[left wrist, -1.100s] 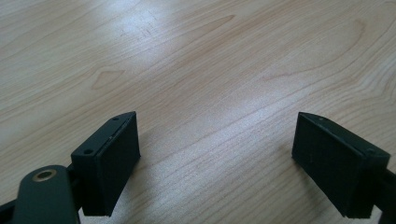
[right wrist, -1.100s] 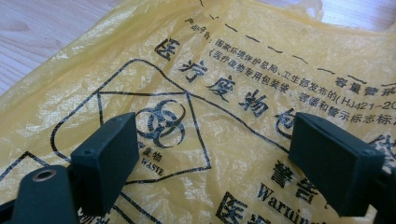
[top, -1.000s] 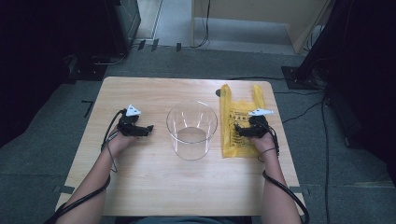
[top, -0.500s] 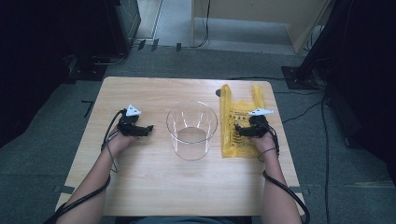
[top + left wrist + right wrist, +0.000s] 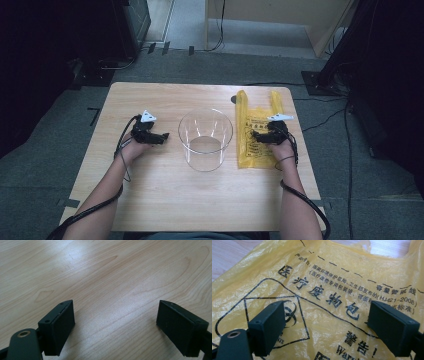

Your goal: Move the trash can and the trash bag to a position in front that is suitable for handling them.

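A clear round plastic bucket (image 5: 205,138) stands upright in the middle of the wooden table (image 5: 165,195). To its right a yellow plastic bag (image 5: 255,125) with black printing lies flat. My right gripper (image 5: 256,137) rests over the bag, jaws wide apart with the bag's print (image 5: 329,300) between them and nothing held. Left of the bucket my left gripper (image 5: 162,137) sits low over bare wood (image 5: 117,290), open and empty.
The bag's handles (image 5: 257,97) reach toward the far table edge. Grey carpet (image 5: 45,150) surrounds the table, with cables and dark equipment stands (image 5: 330,75) beyond the far edge. Bare wood stretches across the table's near half.
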Demonstrator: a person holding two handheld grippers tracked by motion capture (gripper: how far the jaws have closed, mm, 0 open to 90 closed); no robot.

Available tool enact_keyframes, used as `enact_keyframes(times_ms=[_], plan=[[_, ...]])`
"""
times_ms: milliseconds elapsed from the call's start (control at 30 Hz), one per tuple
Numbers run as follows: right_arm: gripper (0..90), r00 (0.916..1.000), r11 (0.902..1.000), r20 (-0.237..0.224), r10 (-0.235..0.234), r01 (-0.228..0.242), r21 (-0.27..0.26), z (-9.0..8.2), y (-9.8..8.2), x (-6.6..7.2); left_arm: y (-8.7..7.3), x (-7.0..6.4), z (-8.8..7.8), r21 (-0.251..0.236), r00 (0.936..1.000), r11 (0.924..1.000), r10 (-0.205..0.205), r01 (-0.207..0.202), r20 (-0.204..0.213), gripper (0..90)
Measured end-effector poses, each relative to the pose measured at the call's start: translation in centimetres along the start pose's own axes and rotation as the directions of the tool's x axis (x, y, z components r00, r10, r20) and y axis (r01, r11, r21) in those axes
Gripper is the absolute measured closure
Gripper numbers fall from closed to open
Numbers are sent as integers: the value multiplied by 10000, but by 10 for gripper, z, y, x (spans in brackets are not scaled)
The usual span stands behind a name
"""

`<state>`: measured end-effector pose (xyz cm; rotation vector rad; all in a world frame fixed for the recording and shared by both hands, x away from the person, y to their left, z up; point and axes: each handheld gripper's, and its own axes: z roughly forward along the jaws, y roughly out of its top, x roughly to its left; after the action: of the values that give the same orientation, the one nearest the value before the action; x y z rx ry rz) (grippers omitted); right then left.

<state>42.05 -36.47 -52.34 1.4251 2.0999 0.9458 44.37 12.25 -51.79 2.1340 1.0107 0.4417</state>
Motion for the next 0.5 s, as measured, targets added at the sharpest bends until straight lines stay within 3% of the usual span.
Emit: enact_keyframes(times_ms=[200,500], plan=[[161,10000,10000,-69,-38,38,-18,-3,-3,1,0,-1,0,1,9993,9997,-243,243,-271,145],[226,9999,9999,-121,-95,94,-133,-7,-6,4,-3,-5,-4,0,10000,10000,-18,18,1,144]])
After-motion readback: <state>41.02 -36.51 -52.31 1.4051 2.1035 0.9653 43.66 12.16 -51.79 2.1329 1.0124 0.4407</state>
